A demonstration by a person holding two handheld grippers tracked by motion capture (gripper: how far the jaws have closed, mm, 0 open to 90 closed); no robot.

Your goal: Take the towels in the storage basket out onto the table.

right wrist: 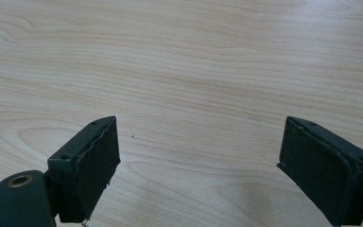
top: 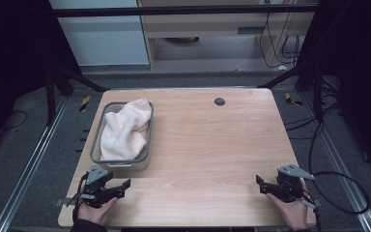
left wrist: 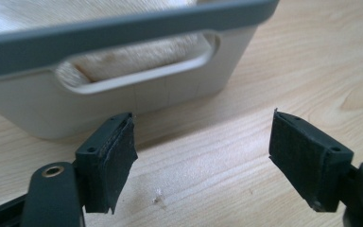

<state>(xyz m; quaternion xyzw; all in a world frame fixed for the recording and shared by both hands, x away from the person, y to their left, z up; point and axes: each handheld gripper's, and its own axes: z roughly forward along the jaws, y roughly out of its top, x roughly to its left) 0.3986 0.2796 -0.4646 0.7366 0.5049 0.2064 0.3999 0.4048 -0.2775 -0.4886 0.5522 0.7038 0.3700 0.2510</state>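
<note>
A grey-rimmed white bin (top: 96, 140) stands on the left half of the wooden table (top: 212, 145), and a crumpled cream towel (top: 124, 128) lies in it. My left gripper (top: 123, 186) rests near the table's front left corner, just in front of the bin, open with nothing between its jaws. In the left gripper view the bin's handle slot (left wrist: 142, 78) is close ahead, with towel (left wrist: 137, 56) showing through it, and the gripper (left wrist: 203, 161) stands open. My right gripper (top: 262, 183) sits at the front right, open over bare wood (right wrist: 198, 165).
A small dark round disc (top: 219, 101) is set into the table near the back edge. Black cables (top: 338, 193) trail off the right side. Metal frame legs and a rail (top: 34, 159) flank the table, and cabinets stand behind it.
</note>
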